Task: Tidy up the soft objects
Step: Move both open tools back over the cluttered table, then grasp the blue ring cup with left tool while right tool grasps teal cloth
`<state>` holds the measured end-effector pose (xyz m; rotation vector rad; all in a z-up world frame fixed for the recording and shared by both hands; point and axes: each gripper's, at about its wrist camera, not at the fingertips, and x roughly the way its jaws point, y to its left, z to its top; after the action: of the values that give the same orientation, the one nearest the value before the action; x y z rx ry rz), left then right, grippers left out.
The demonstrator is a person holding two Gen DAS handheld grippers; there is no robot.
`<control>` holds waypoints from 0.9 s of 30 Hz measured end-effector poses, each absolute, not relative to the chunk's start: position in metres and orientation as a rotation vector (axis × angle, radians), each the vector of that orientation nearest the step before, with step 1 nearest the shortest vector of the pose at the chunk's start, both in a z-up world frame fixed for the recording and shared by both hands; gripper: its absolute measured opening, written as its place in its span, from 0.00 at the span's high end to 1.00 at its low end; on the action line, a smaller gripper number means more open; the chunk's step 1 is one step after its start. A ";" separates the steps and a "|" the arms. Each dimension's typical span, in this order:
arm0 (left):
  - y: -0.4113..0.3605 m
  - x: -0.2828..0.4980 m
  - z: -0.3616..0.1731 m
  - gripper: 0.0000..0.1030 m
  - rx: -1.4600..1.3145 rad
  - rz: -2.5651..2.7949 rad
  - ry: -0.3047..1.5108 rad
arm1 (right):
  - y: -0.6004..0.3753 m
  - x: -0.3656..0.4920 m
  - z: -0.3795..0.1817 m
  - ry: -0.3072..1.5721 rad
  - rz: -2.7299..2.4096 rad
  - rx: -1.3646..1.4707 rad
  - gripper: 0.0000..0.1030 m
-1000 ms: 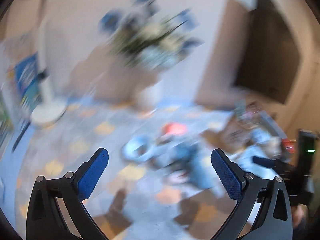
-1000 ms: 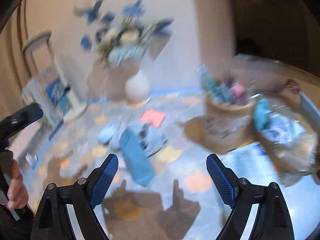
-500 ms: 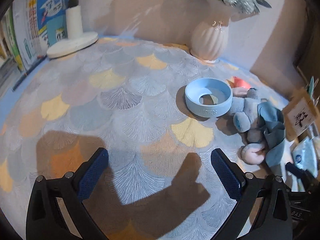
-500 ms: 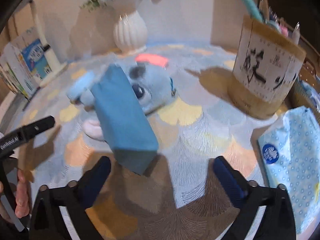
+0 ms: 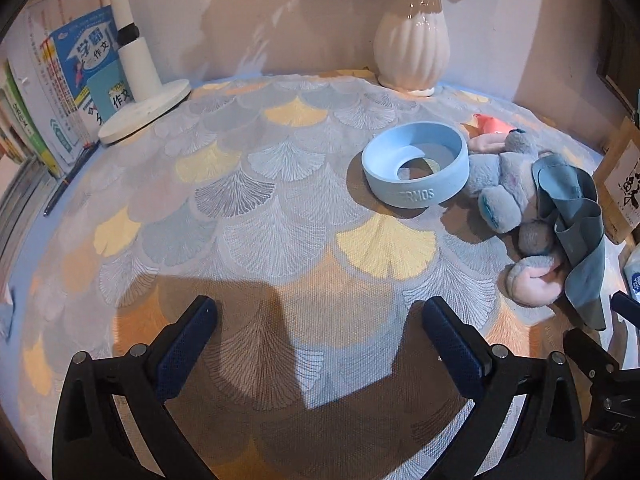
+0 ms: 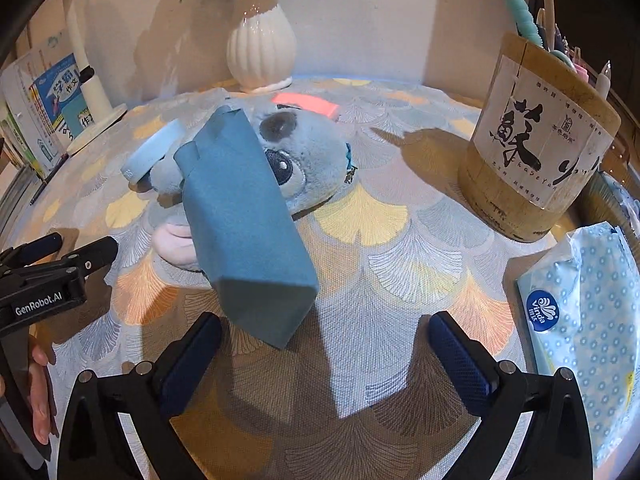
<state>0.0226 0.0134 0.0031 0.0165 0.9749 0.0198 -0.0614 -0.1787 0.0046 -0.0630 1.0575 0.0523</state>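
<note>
Plush toy (image 6: 308, 160) lies toward table's (image 5: 280, 240) back-right w/ blue cloth (image 6: 244, 216) draped over it, blue ring (image 5: 416, 170) touching. Left claw (image 5: 316, 344) & right claw (image 6: 324, 356) both spread, holding nothing, over bare front cloth-covered area.

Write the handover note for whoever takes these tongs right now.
Left tongs: open, empty, over bare tablecloth.
Right tongs: open, empty, just short of the teal cloth.
Teal cloth lies draped over the grey plush toy, which lies beside the blue Thermos ring. Tissue pack sits at the right edge, by the bamboo pen holder.
Done: nothing gripped.
Left: everything; the cloth looks the likeliest first pick.
</note>
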 end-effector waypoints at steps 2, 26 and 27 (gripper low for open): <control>0.014 0.025 0.004 0.00 0.013 -0.002 0.997 | -0.179 -0.061 0.004 1.060 0.055 -0.063 0.00; 0.001 0.108 0.017 0.25 -0.273 -0.182 1.029 | -0.168 -0.039 0.024 0.911 0.152 0.004 0.46; -0.001 0.107 0.017 0.37 -0.267 -0.195 1.019 | -0.169 -0.039 0.025 0.903 0.157 0.011 0.48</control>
<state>0.1074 -0.0008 0.0172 -0.2674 1.0189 -0.1948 -0.0388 -0.1688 0.0245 0.0110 0.9026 0.1574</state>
